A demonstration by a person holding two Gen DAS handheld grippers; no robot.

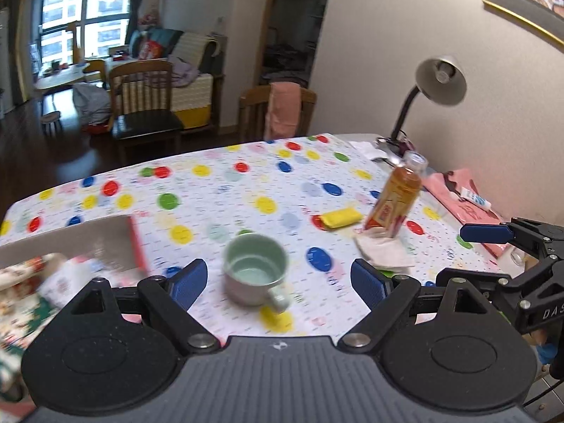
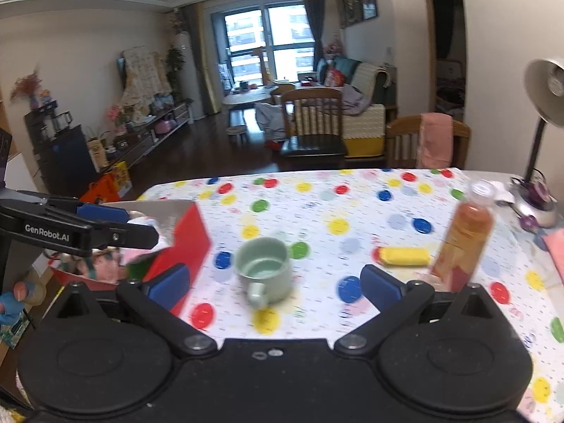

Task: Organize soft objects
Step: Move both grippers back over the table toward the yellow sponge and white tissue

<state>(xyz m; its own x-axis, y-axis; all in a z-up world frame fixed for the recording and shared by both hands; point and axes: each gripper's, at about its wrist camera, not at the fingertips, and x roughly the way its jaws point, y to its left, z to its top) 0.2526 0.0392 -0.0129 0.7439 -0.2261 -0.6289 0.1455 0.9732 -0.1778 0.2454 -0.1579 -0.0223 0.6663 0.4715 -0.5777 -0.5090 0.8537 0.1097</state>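
Observation:
A red box (image 1: 135, 243) at the table's left holds several soft items, among them a patterned cloth (image 1: 24, 275). A yellow soft block (image 1: 342, 218) lies mid-table, and a white folded cloth (image 1: 384, 252) lies under an orange drink bottle (image 1: 398, 197). My left gripper (image 1: 278, 282) is open and empty above the near table edge. My right gripper (image 2: 275, 287) is also open and empty. A pale green mug (image 2: 264, 269) stands on the table beyond both pairs of fingers. In the right wrist view the yellow block (image 2: 405, 255) lies beside the bottle (image 2: 465, 239), right of the red box (image 2: 183, 243).
A desk lamp (image 1: 440, 81) stands at the table's far right corner, with a pink cloth (image 1: 461, 194) beneath it. The spotted tablecloth (image 1: 229, 183) covers the table. Wooden chairs (image 2: 313, 123) stand beyond the far edge. The other gripper's blue fingers (image 1: 484, 233) reach in from the right.

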